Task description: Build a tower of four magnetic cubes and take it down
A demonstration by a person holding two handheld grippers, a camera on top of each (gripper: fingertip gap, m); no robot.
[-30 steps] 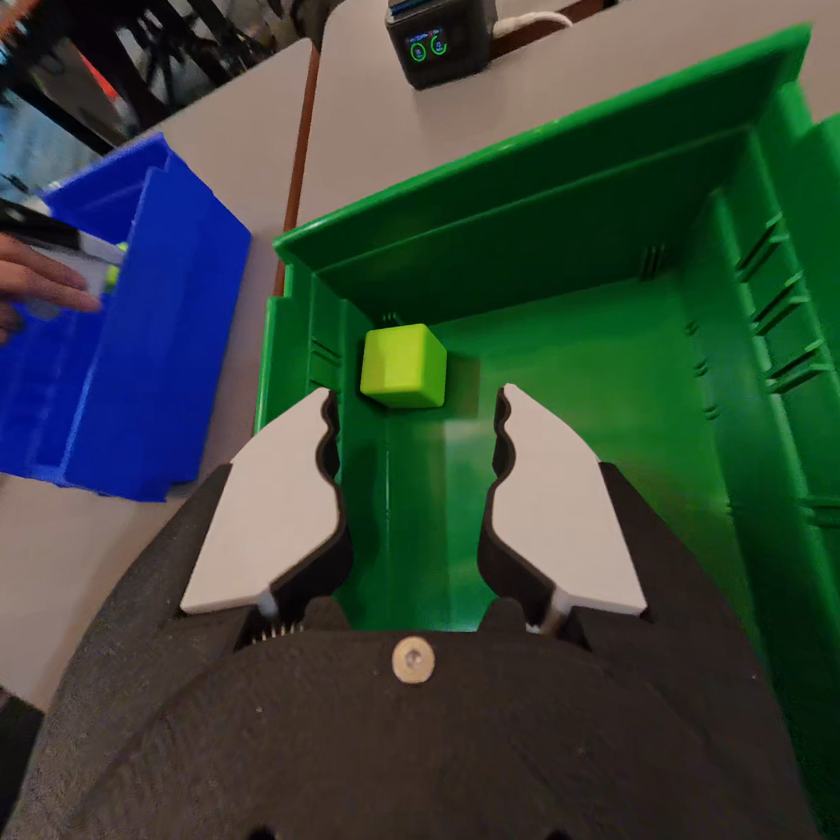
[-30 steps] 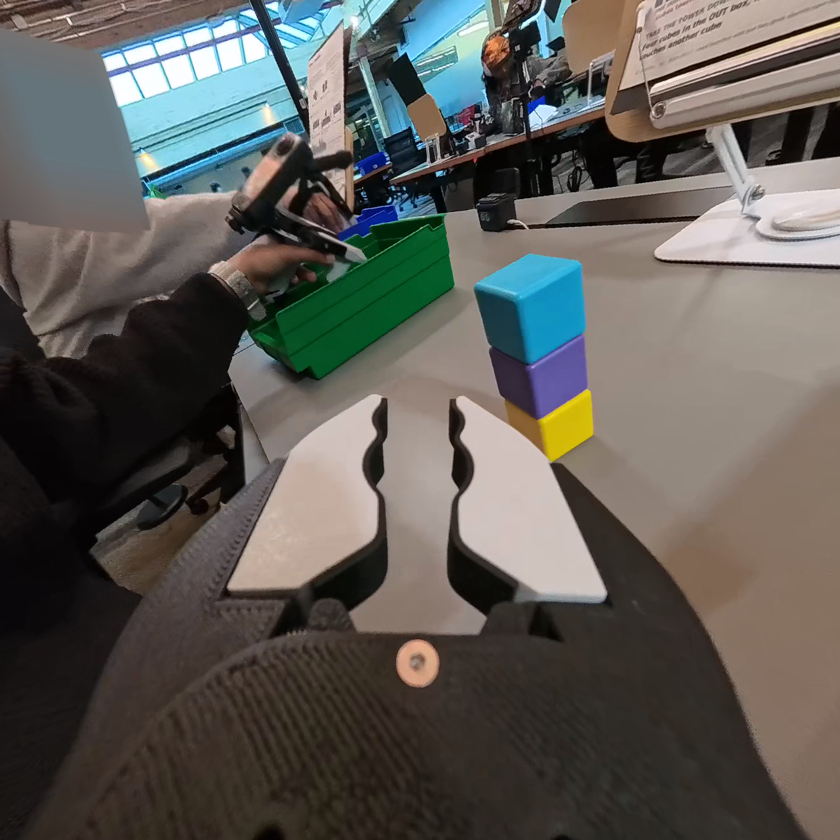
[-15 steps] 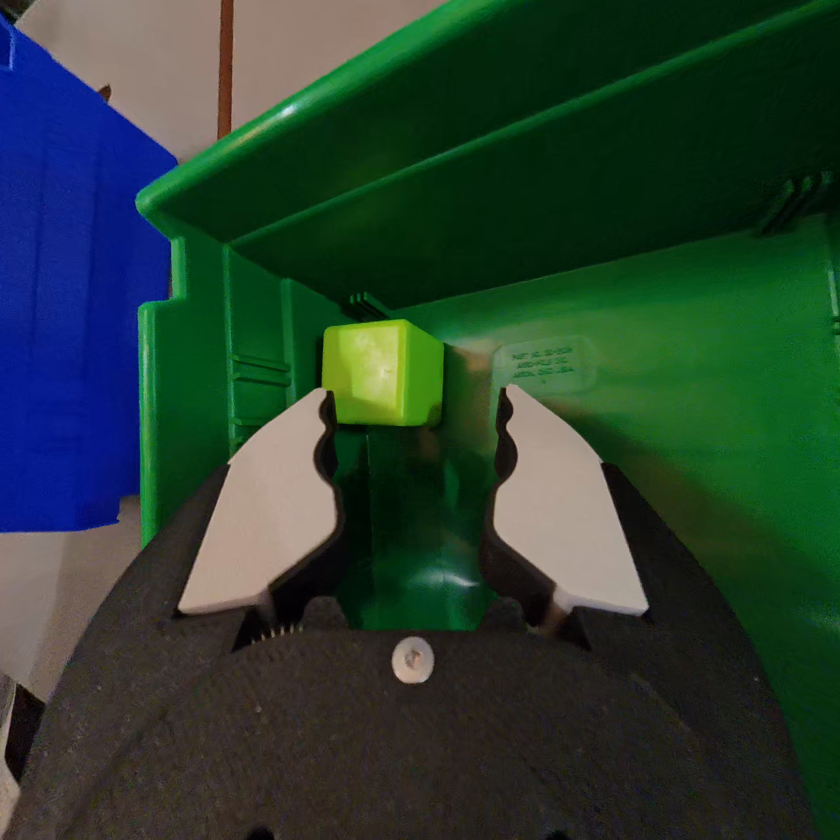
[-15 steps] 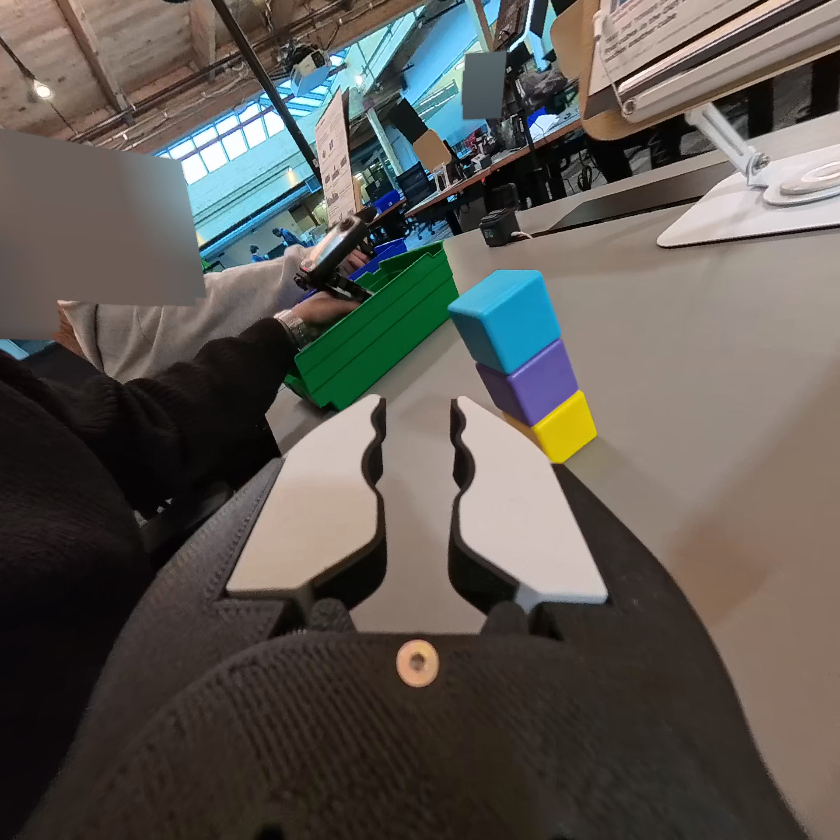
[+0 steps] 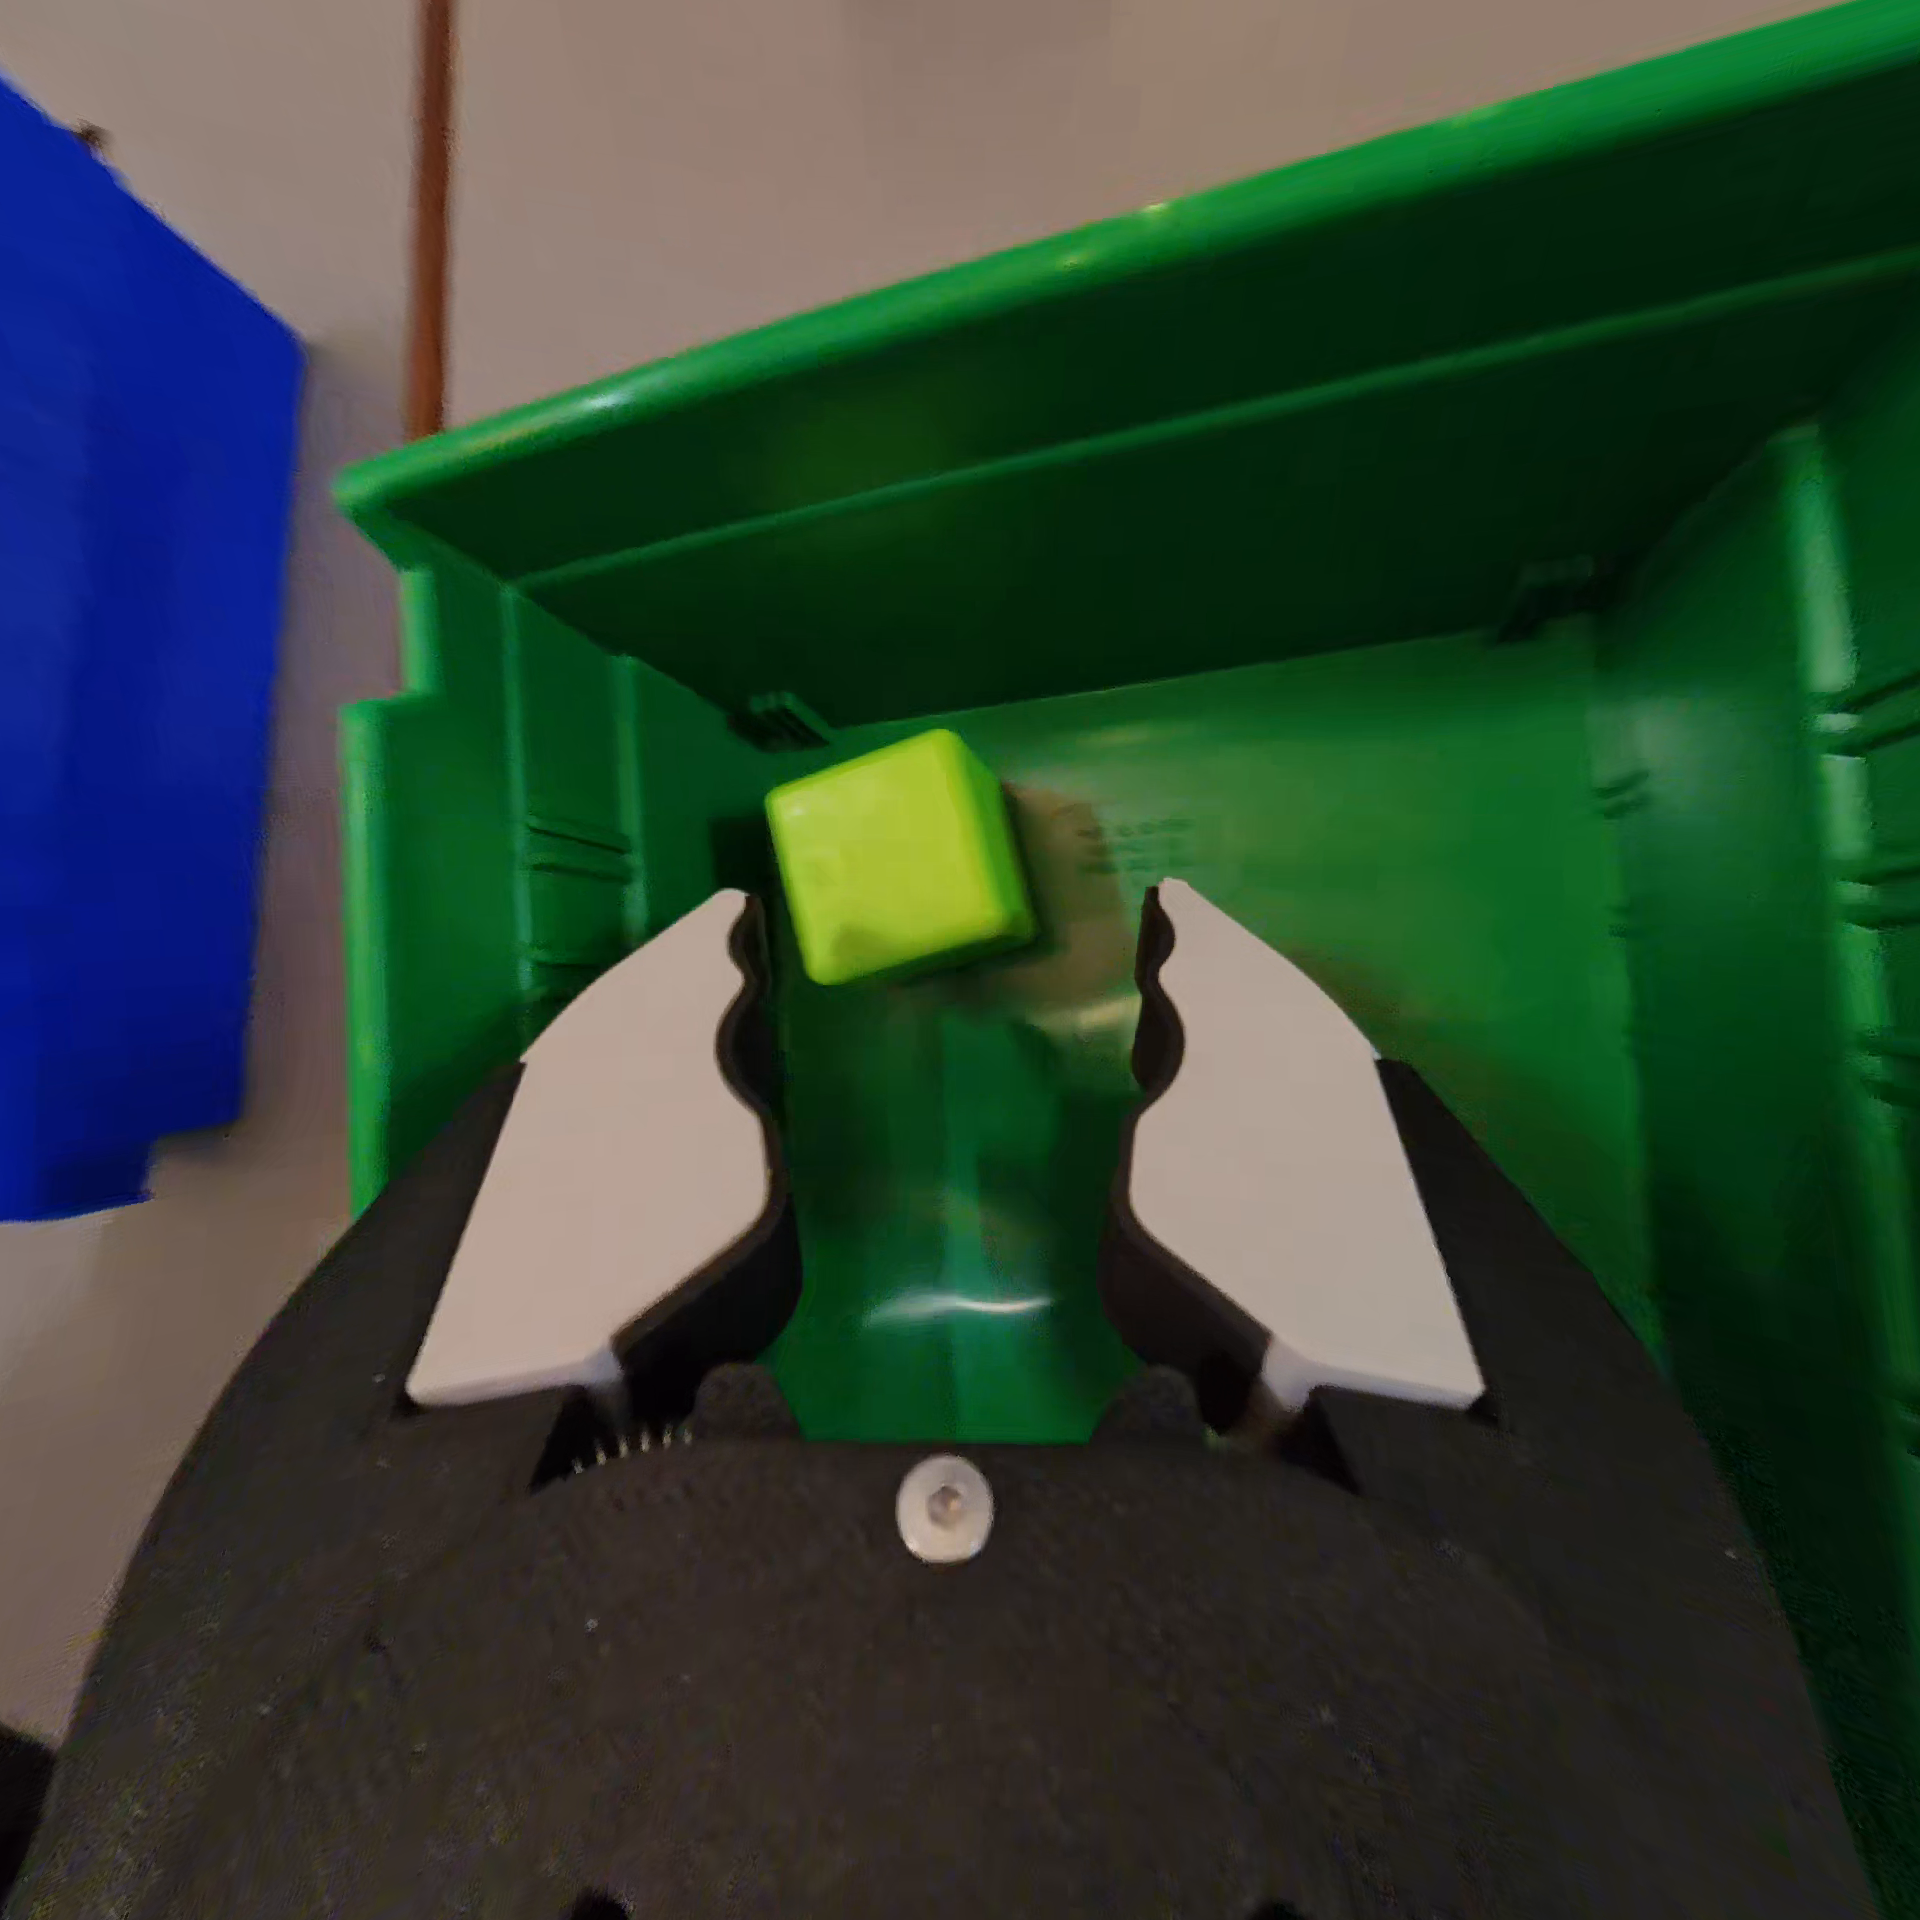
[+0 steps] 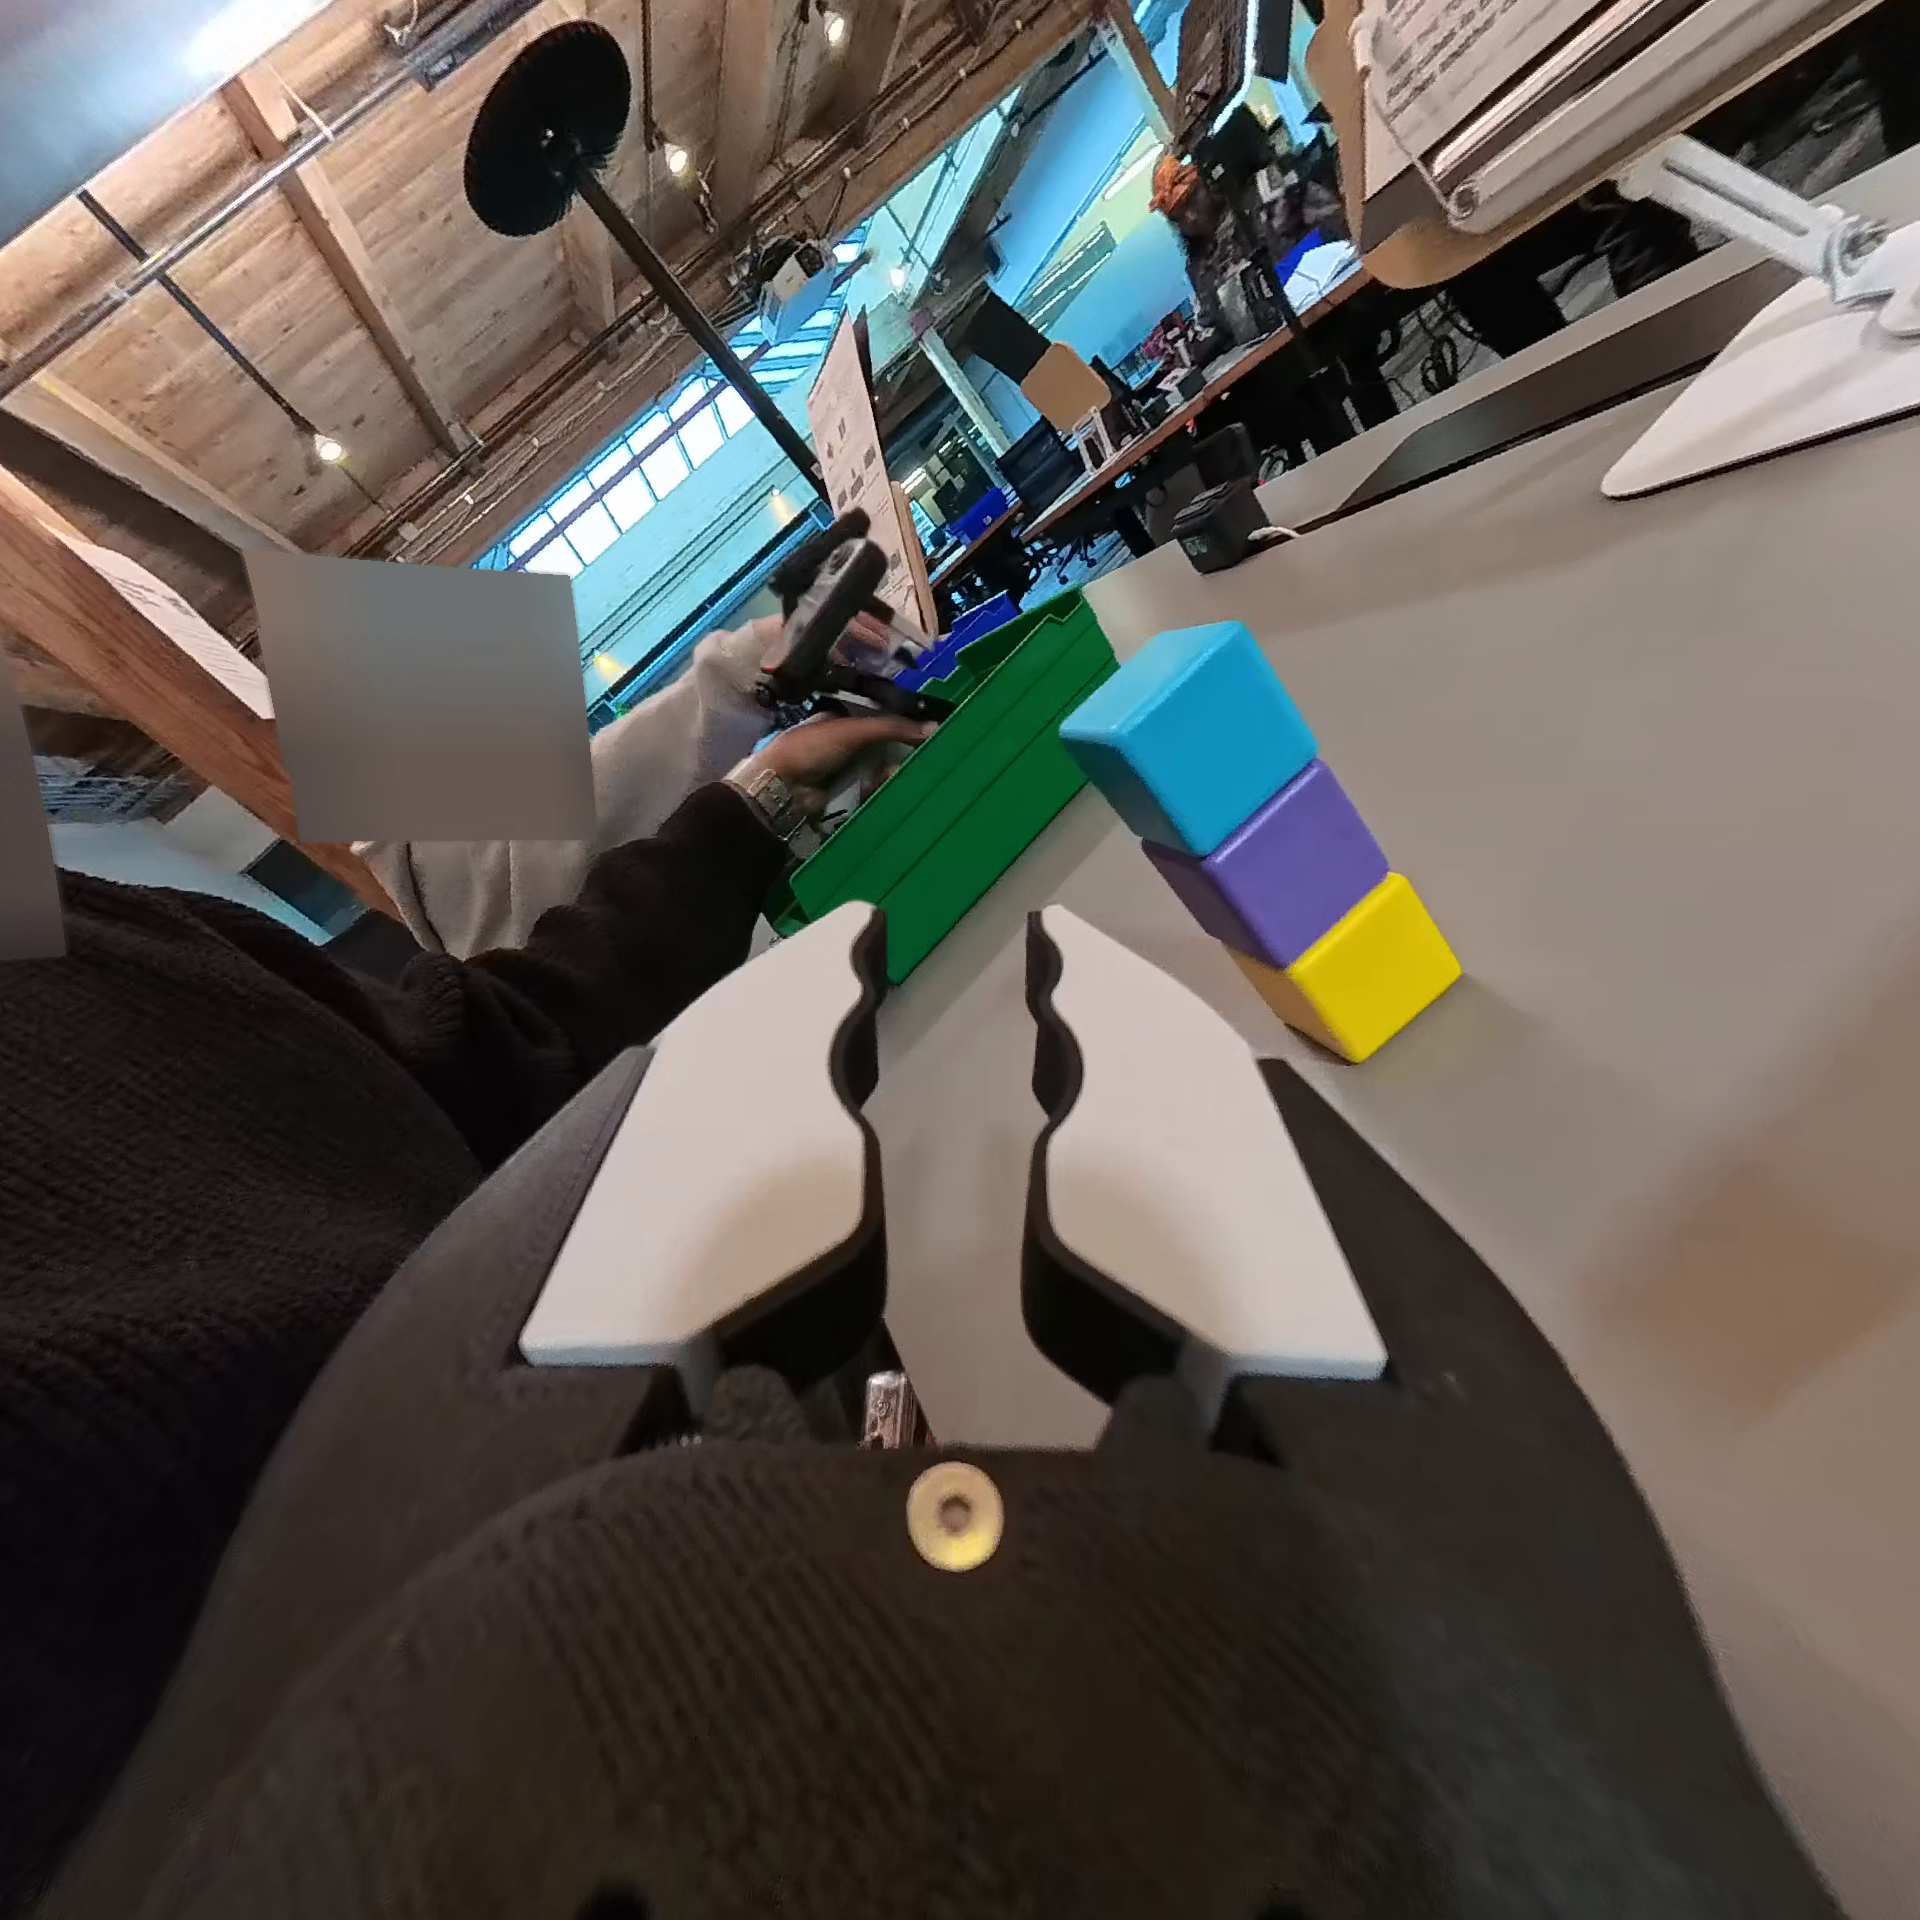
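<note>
- Left wrist view: the left gripper [image 5: 951, 914] sits spread wide inside the green bin [image 5: 1351, 499], gripping nothing.
- A lime cube [image 5: 899, 857] lies tilted on the bin floor at 12 o'clock from the fingertips, nearer the left finger [image 5: 665, 1122]; whether it touches it, I cannot tell.
- A blue bin [image 5: 125, 727] stands at 9 o'clock.
- Right wrist view: the right gripper [image 6: 954, 935] hangs parted and empty over the grey table [image 6: 1610, 935].
- At 1 o'clock stands a three-cube stack: yellow cube [image 6: 1371, 966] at the bottom, purple cube [image 6: 1288, 868] on it, blue cube [image 6: 1195, 732] on top.
</note>
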